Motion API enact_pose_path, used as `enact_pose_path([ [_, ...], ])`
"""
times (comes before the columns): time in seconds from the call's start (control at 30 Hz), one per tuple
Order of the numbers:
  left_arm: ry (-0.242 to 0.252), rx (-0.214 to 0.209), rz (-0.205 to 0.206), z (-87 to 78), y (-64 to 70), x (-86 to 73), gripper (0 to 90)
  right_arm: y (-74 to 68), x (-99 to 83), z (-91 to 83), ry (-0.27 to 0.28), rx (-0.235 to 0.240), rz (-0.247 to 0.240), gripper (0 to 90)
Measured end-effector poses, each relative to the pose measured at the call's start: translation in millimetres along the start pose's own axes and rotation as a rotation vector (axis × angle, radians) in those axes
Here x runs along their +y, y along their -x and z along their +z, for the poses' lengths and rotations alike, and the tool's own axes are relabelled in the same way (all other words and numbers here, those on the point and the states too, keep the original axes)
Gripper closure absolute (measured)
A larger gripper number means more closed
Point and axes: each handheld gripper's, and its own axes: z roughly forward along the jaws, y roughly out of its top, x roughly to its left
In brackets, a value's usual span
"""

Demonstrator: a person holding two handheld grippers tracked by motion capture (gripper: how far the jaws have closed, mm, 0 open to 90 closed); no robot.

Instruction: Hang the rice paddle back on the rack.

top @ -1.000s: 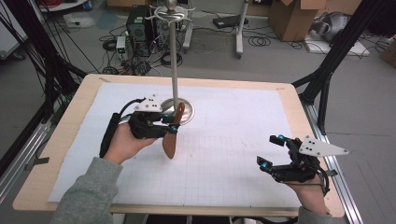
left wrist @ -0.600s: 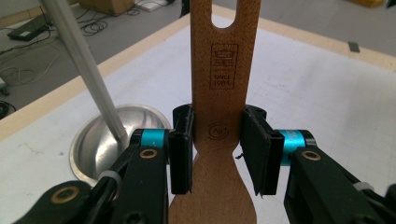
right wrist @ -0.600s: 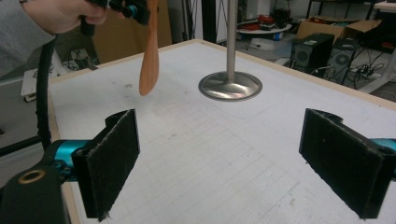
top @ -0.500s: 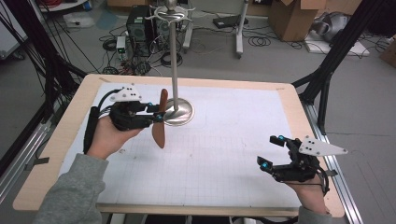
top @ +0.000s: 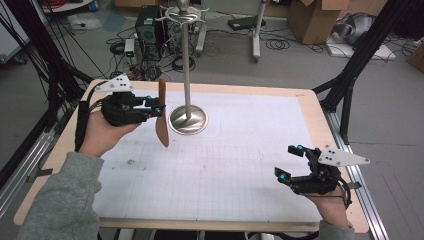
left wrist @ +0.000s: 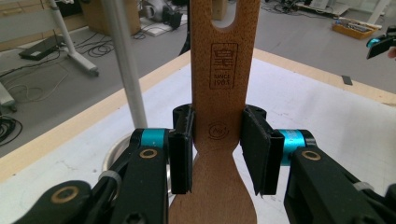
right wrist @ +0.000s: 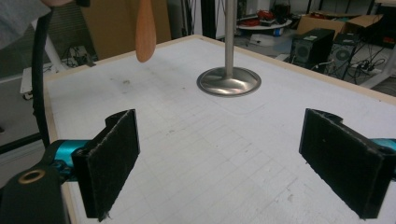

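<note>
The left gripper (top: 156, 111), clamped on the wooden spatula (top: 161, 114), has lifted it upright beside the metal stand (top: 187, 119) near the table's far-left corner, maybe for hanging. The right gripper (top: 291, 162) waits, jaws apart.

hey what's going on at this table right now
A person is working with a handheld tool in each hand. The left tool is clamped on a wooden spatula, holding it upright in the air beside a metal stand with hooks on top. The right tool rests open near the table's right edge, holding nothing.
</note>
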Motion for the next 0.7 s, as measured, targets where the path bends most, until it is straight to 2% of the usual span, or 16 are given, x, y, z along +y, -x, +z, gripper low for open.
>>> enact_pose_path([
  [0.17, 0.022, 0.010, -0.016, -7.2, -12.4, 8.7, 65.0, 0.8, -0.4, 2.7, -0.011, 0.001, -0.005, 11.0],
  [0.3, 0.006, 0.026, -0.013, -9.7, -20.1, 13.3, 65.0, 2.0, -0.9, 2.1, -0.010, -0.006, -0.001, 11.0],
  [0.43, -0.006, 0.028, -0.009, -9.5, -23.3, 17.6, 65.0, 4.6, -3.2, 1.5, -0.011, -0.015, 0.015, 11.0],
  [0.7, -0.031, 0.035, 0.011, -8.0, -27.6, 31.1, 65.0, 6.3, -3.4, -1.9, -0.001, -0.024, 0.010, 11.0],
])
